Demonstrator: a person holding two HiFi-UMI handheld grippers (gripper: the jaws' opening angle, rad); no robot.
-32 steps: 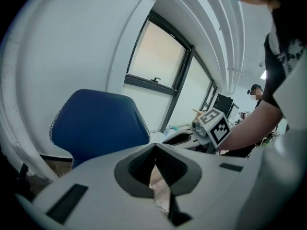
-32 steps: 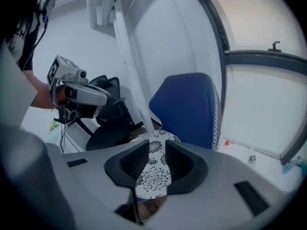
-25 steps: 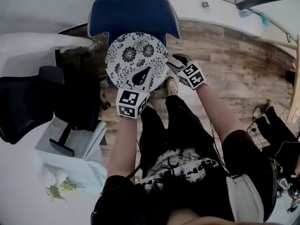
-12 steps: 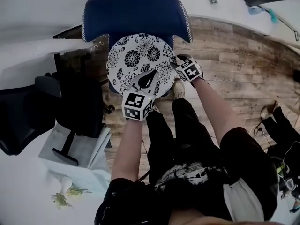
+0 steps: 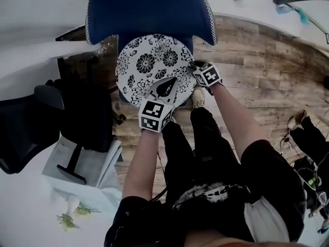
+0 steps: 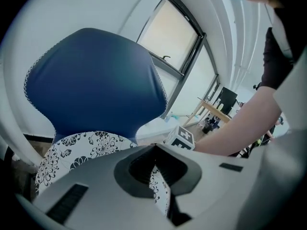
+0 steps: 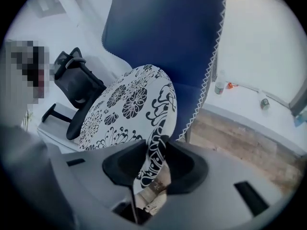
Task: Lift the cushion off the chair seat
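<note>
A round white cushion with black flower print (image 5: pixel 149 63) lies on the seat of a blue chair (image 5: pixel 149 12). My left gripper (image 5: pixel 165 88) sits at the cushion's near edge. In the left gripper view its jaws (image 6: pixel 154 150) meet at the tips, with printed fabric (image 6: pixel 81 150) pinched in the gap. My right gripper (image 5: pixel 194 72) is at the cushion's right edge. In the right gripper view the cushion's rim (image 7: pixel 156 143) fills the gap between its dark pads (image 7: pixel 184 164); these jaws have just been closing on it.
A black office chair (image 5: pixel 31 117) and a white stand (image 5: pixel 82 174) are to the left. Wooden floor (image 5: pixel 257 50) runs to the right. The person's legs and a shoe (image 5: pixel 198 98) are just in front of the chair. A small bottle (image 7: pixel 219 86) stands on a white ledge behind.
Both grippers have come down onto the cushion's near and right edges. The right gripper has moved in from beside the cushion to its rim. The cushion still lies on the seat.
</note>
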